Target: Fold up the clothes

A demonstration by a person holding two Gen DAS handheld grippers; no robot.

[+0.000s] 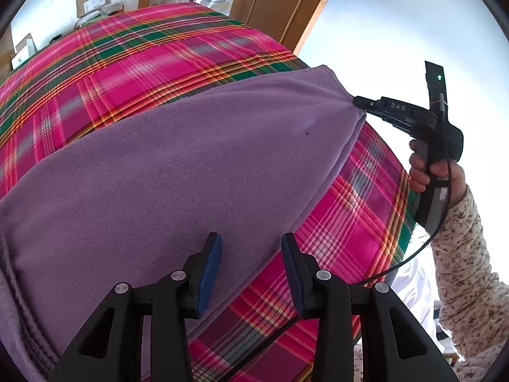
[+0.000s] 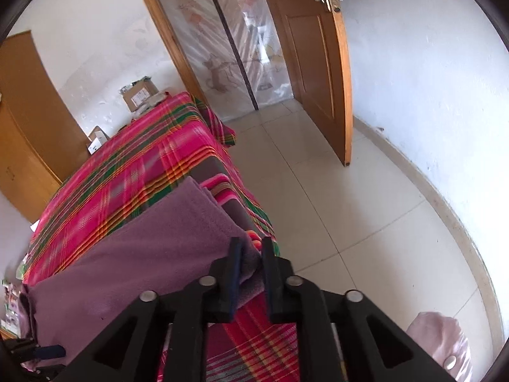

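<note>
Purple fleece garment (image 1: 178, 165) lies at plaid-covered bed's (image 1: 127, 57) edge. Right gripper (image 2: 251, 251) pinches garment corner w/ narrow jaws; left gripper (image 1: 251, 248) hovers half-open, empty. Risk: shallow bite, fleece slips out.

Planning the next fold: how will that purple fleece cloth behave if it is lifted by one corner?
Probably floppy: the purple fleece cloth puckers into creases where the right claw pinches its corner. Likely not slippery, as its surface looks soft and napped. It may drag on the plaid bedsheet rather than glide.
</note>
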